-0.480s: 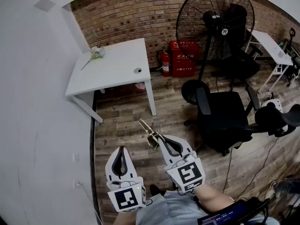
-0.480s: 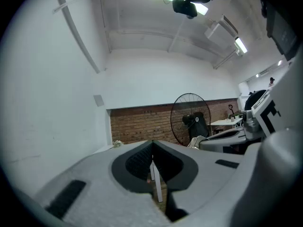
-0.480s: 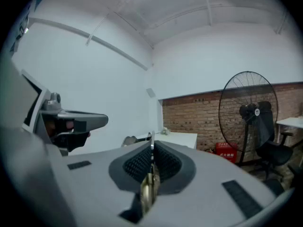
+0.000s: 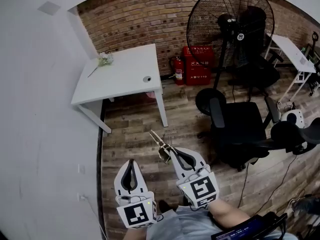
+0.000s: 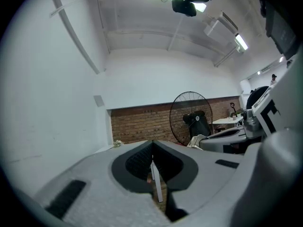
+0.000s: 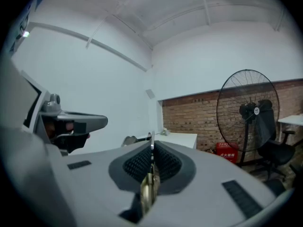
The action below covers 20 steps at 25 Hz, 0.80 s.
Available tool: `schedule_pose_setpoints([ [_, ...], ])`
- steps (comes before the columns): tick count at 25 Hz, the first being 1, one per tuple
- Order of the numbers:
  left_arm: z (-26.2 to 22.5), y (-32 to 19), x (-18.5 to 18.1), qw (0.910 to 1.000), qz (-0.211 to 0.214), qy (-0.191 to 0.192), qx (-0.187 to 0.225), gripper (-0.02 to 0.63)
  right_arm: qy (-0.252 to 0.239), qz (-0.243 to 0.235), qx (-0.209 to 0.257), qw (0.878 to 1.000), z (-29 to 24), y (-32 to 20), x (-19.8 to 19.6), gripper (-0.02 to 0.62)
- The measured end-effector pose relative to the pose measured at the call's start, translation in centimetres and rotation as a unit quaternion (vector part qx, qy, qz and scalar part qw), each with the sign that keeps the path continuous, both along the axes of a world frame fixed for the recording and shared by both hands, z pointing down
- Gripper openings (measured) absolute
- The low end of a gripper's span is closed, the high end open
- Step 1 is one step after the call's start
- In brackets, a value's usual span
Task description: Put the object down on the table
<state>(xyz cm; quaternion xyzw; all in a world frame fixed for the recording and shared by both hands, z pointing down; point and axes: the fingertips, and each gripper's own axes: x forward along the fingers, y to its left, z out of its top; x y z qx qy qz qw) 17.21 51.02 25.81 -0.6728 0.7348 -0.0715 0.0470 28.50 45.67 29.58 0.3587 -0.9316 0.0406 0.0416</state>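
Evidently the carry is the step in hand. The right gripper (image 4: 169,151) has its jaws clenched on a slim metal object (image 4: 157,137), which is brass-coloured where it is pinched and silvery toward the tip. The object sticks out ahead of the jaws and points roughly toward the white bench (image 4: 125,76). In the right gripper view it sits edge-on between the ribbed pads, held near its thicker end. The left gripper (image 4: 130,160) is just beside the right one, its jaws closed tip to tip with nothing between them, and it takes no part.

The object is in the air over the wooden floor (image 4: 130,129), well apart from the bench, so the put-down has not begun. The bench stands ahead and to the left, beside the white wall. On it lie a flower sprig (image 4: 103,59) near the far corner and a small round thing (image 4: 147,78) near the right edge.

The next move probably calls for getting closer and bringing the right gripper over the stretch of top between those two things. It would then lower until the object's long side lies nearly flat on the surface, and only then would the jaws let go. Releasing from height would likely make so thin a piece bounce or slide. The office chair (image 4: 235,124) to the right appears to be out of the way.
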Motion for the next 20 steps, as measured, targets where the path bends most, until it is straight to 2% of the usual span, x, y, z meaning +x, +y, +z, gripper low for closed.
schedule_pose_setpoints([
  [10, 1.7, -0.9, 1.4, 0.9996, -0.020, -0.005, -0.021, 0.008, 0.006, -0.005, -0.013, 1.000, 2.7, -2.1, 2.4, 0.008],
  [15, 3.3, -1.9, -0.7, 0.9988, -0.030, 0.008, -0.039, 0.008, 0.013, -0.009, -0.025, 1.000, 3.8, -3.3, 0.6, 0.008],
  [20, 3.9, -4.9, -4.0, 0.9984, -0.039, 0.021, -0.036, 0.008, 0.026, -0.010, -0.033, 0.999, 4.6, -6.3, -2.1, 0.008],
])
